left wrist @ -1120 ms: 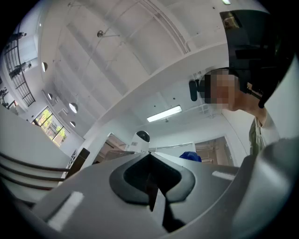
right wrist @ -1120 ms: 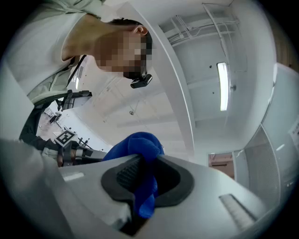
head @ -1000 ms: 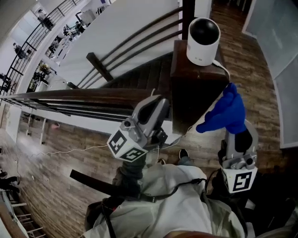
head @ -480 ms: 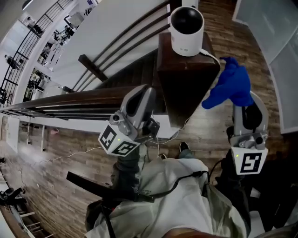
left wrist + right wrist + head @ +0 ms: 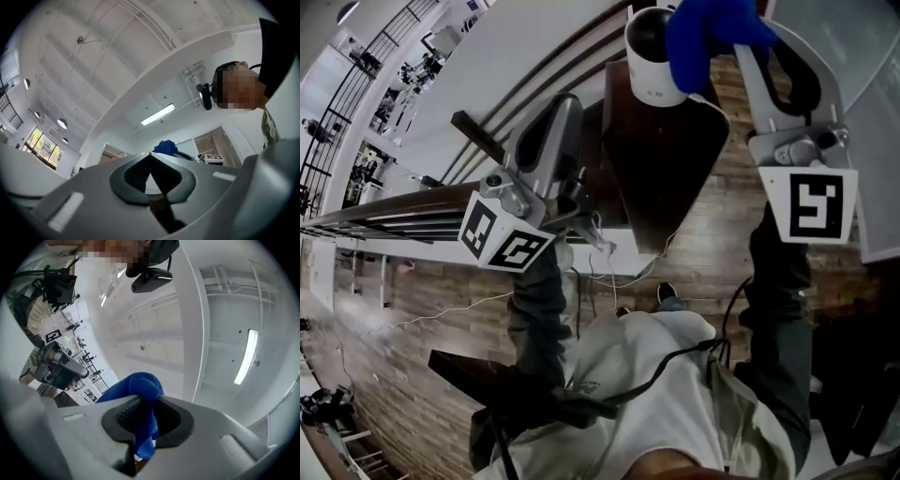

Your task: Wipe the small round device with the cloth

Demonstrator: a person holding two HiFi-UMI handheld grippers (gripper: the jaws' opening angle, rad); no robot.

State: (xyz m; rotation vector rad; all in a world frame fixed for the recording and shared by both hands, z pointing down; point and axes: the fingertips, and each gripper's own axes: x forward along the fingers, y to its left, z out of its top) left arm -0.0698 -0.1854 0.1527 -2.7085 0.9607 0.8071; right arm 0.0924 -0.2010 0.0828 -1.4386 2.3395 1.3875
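Observation:
The small round device (image 5: pixel 649 58), white with a black domed top, stands on the cap of a dark wooden post (image 5: pixel 661 159) at the top of the head view. A blue cloth (image 5: pixel 709 30) lies against the device's right side and hides part of it. My right gripper (image 5: pixel 724 26) is shut on that cloth, which bunches between its jaws in the right gripper view (image 5: pixel 140 397). My left gripper (image 5: pixel 565 101) hovers left of the post with its jaws closed together and nothing in them; the left gripper view shows the cloth (image 5: pixel 165 146) beyond its tips.
A dark wooden handrail (image 5: pixel 394 211) runs left from the post. Thin white cables (image 5: pixel 602 246) hang beside the post. Wooden floor (image 5: pixel 403 309) lies far below. A pale panel (image 5: pixel 872 56) borders the right side.
Both grippers have risen and moved forward. The right one has carried the blue cloth from the post's right side up onto the device. The left one has neared the post.

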